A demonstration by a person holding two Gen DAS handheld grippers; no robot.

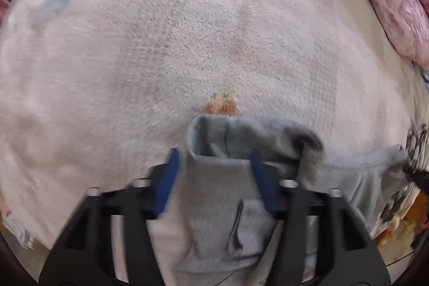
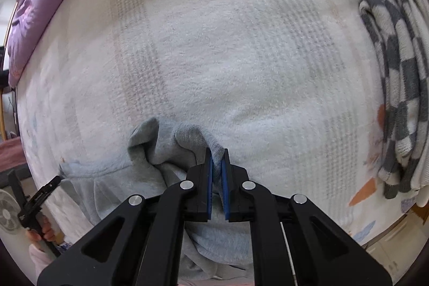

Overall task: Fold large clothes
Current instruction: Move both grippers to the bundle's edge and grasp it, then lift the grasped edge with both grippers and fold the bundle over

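A light grey garment [image 1: 214,195] lies bunched on a pale fleece blanket [image 1: 161,44] that covers the bed. In the left wrist view my left gripper [image 1: 214,160] is open, its blue-padded fingers [image 1: 167,178] wide apart with the garment's folded edge lying between them. In the right wrist view my right gripper [image 2: 217,160] is shut on a fold of the same grey garment [image 2: 166,152], which bunches up just ahead of the fingertips. The left gripper also shows at the far left of the right wrist view [image 2: 37,200], held by a hand.
A pink floral duvet [image 1: 388,4] lies at the upper right in the left wrist view; it shows purple and pink at the upper left of the right wrist view [image 2: 40,12]. A grey-and-white checkered blanket [image 2: 396,87] lies at the right. A white fan [image 2: 8,211] stands off the bed.
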